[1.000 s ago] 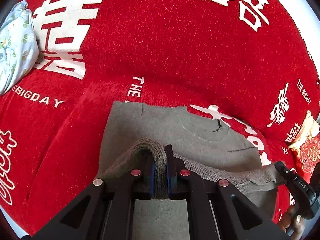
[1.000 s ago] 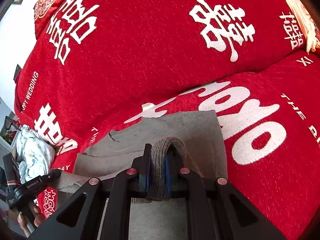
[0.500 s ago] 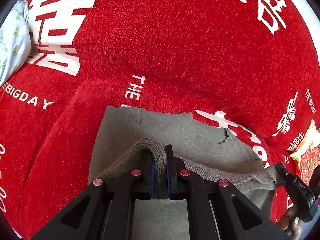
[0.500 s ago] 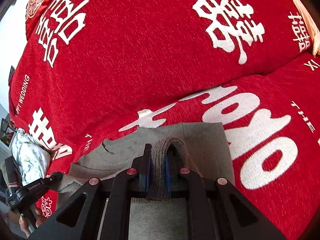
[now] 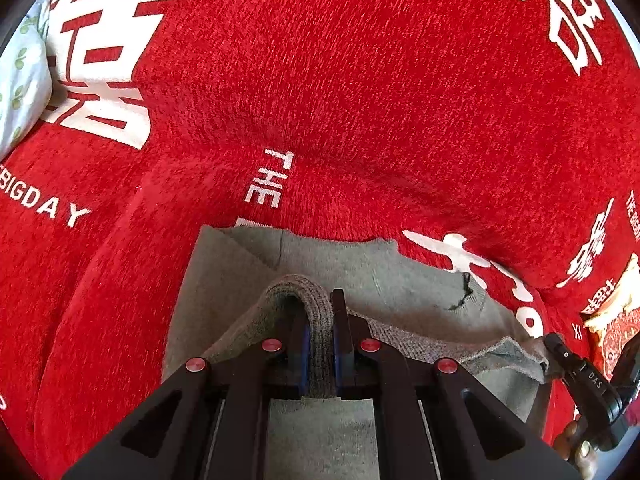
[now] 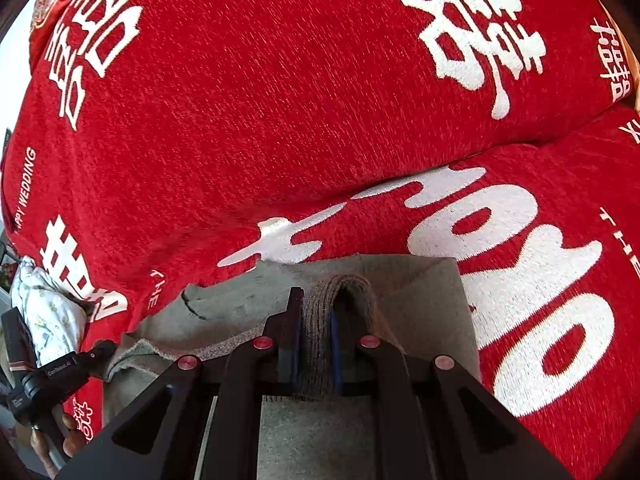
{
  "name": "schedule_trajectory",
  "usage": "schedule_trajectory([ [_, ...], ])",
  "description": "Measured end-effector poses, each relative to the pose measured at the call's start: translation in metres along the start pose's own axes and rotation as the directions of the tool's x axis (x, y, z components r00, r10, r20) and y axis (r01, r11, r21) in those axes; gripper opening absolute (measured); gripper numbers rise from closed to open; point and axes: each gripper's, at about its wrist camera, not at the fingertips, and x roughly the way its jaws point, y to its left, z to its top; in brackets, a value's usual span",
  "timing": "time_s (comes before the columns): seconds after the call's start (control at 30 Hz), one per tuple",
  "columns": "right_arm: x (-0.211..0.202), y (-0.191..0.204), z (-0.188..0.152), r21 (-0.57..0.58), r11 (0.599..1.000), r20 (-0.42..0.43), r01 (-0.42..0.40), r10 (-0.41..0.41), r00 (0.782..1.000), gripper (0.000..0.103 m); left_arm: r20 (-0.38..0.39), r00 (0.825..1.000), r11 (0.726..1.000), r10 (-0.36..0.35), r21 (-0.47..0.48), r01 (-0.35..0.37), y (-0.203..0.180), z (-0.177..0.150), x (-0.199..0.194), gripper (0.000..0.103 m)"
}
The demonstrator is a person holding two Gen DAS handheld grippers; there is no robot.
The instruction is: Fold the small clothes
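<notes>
A small grey knit garment [image 5: 360, 272] lies on a red sofa cover, its neckline toward the backrest. My left gripper [image 5: 319, 320] is shut on the garment's ribbed hem at its left side. My right gripper [image 6: 316, 320] is shut on the same hem [image 6: 320, 308] at the garment's right side. The hem stretches between both grippers, lifted above the lower layer [image 6: 420, 304]. The right gripper shows in the left wrist view [image 5: 560, 356], and the left gripper shows in the right wrist view [image 6: 92, 358].
The red sofa cover [image 5: 360, 100] with white characters covers seat and backrest [image 6: 280, 100]. A pale floral cloth bundle [image 5: 20, 80] lies at the left, also in the right wrist view [image 6: 44, 312]. A red and gold cushion [image 5: 616, 320] sits at the right.
Both grippers have carried the held hem forward toward the backrest, over the garment's upper part. Less of the lower layer shows ahead of the fingers.
</notes>
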Motion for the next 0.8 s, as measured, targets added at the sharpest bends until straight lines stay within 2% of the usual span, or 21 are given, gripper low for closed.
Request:
schedule_trajectory([
  [0.13,0.009,-0.001,0.001,-0.002,1.0,-0.01,0.009,-0.009,1.0,0.013,-0.015,1.0,1.0,0.018,0.003,-0.018,0.0,0.003,0.01,0.01],
  [0.3,0.027,-0.005,0.002,0.008,1.0,-0.035,0.025,-0.025,0.999,0.013,-0.075,0.996,0.999,0.037,-0.011,-0.038,0.01,0.009,0.032,0.01],
  [0.4,0.037,-0.008,0.002,0.021,1.0,-0.062,0.016,-0.015,0.998,0.017,-0.111,0.994,0.999,0.018,-0.039,-0.022,0.018,0.012,0.041,0.011],
  [0.43,0.039,-0.011,0.002,0.035,0.999,-0.069,0.012,-0.01,0.998,0.019,-0.113,0.994,0.999,0.008,-0.046,-0.013,0.02,0.013,0.042,0.019],
  [0.47,0.041,-0.014,0.002,0.051,0.999,-0.077,0.002,0.002,0.997,0.028,-0.115,0.993,0.999,-0.008,-0.053,0.002,0.022,0.015,0.042,0.027],
  [0.5,0.041,-0.016,0.002,0.063,0.998,-0.08,-0.01,0.015,0.997,0.033,-0.111,0.993,0.998,-0.036,-0.061,0.03,0.023,0.015,0.04,0.051],
  [0.53,0.039,-0.019,0.003,0.075,0.997,-0.07,-0.021,0.027,0.997,0.045,-0.099,0.994,0.996,-0.055,-0.07,0.048,0.024,0.016,0.036,0.076],
  [0.57,0.035,-0.019,0.003,0.075,0.997,-0.053,-0.019,0.023,0.998,0.057,-0.083,0.995,0.995,-0.061,-0.079,0.054,0.024,0.016,0.032,0.083],
  [0.6,0.031,-0.019,0.003,0.07,0.997,-0.032,-0.013,0.016,0.999,0.068,-0.066,0.996,0.995,-0.054,-0.086,0.049,0.025,0.017,0.027,0.086],
  [0.63,0.025,-0.019,0.003,0.066,0.998,-0.011,-0.008,0.008,1.0,0.071,-0.057,0.997,0.996,-0.043,-0.086,0.038,0.025,0.018,0.023,0.086],
  [0.67,0.019,-0.019,0.003,0.062,0.998,0.008,-0.003,0.003,1.0,0.071,-0.053,0.998,0.996,-0.037,-0.081,0.033,0.025,0.019,0.02,0.086],
  [0.8,0.002,-0.009,0.0,0.001,1.0,0.028,-0.018,0.018,0.999,0.071,-0.01,0.993,0.99,-0.114,-0.087,0.113,0.025,0.014,0.002,0.086],
])
